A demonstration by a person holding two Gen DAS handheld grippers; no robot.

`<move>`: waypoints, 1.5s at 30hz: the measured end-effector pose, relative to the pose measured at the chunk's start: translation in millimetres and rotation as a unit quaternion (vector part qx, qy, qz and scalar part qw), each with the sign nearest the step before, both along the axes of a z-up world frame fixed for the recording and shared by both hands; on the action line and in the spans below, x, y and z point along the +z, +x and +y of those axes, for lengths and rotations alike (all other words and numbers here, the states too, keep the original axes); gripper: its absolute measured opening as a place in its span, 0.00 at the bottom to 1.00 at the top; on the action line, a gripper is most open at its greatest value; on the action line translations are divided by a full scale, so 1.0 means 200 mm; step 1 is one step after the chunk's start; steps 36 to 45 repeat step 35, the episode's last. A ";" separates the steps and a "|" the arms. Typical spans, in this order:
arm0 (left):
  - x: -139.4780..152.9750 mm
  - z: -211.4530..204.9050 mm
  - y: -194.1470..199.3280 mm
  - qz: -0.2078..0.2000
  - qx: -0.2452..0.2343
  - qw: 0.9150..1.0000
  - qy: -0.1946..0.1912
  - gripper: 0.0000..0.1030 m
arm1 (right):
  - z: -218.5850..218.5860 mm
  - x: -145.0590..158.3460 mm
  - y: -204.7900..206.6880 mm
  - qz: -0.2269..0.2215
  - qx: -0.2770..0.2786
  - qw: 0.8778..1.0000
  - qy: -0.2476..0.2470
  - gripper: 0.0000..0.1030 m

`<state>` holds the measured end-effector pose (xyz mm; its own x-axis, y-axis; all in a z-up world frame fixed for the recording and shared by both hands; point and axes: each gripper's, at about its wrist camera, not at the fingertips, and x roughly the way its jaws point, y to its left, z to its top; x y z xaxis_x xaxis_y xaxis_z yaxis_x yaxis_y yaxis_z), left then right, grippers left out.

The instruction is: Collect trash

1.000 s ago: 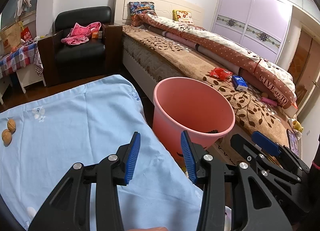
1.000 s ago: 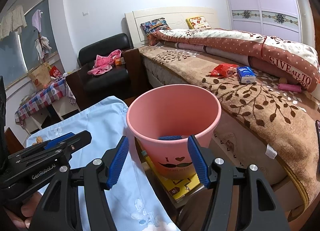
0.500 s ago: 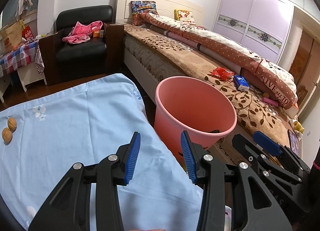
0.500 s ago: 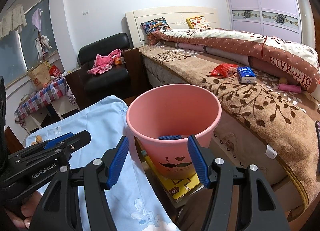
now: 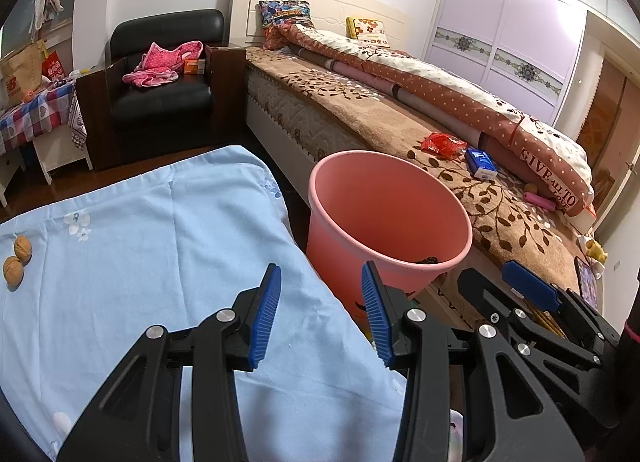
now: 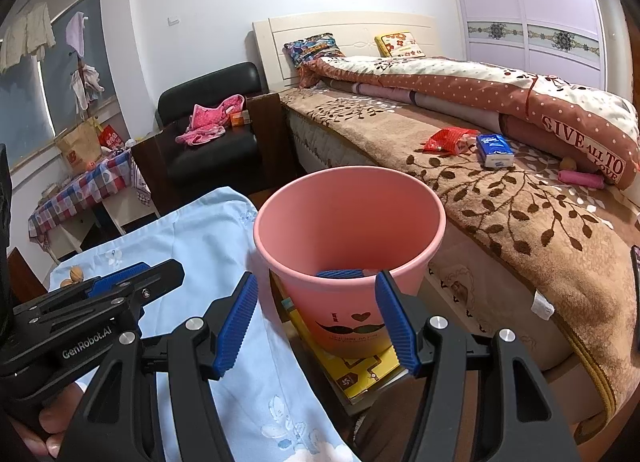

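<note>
Both tongs hang wide open and empty: the left gripper (image 5: 320, 314) over the pale blue cloth (image 5: 140, 262), the right gripper (image 6: 316, 318) before the round pink plastic bin (image 6: 352, 218), which already holds some scraps. Two brown walnuts (image 5: 18, 258) wait on the cloth; a red wrapper (image 6: 450, 140) and a blue tissue pack (image 6: 494, 150) lie farther off on the bed, seemingly left to collect.

Black armchair (image 5: 160, 98) with pink clothes (image 5: 162, 62), patterned pillows (image 6: 314, 48), lilac wardrobe (image 6: 532, 10), checked tablecloth (image 5: 28, 118) by the window.

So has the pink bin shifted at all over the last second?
No. In the right wrist view the pink bin sits on the yellow box beside the bed, just as before.
</note>
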<state>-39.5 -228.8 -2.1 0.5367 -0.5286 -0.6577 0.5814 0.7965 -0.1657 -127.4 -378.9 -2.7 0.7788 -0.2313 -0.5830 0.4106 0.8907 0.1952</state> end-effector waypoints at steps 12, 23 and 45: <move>-0.01 0.00 0.00 0.003 -0.002 1.000 0.000 0.41 | 0.00 0.00 0.01 0.004 0.001 1.000 -0.002 0.59; -0.02 0.00 -0.01 0.004 -0.002 1.000 -0.001 0.41 | 0.00 -0.01 0.02 0.005 0.002 1.000 -0.003 0.59; -0.03 0.01 0.00 0.013 -0.001 1.000 -0.001 0.41 | 0.00 -0.03 0.03 0.010 0.003 1.000 -0.004 0.59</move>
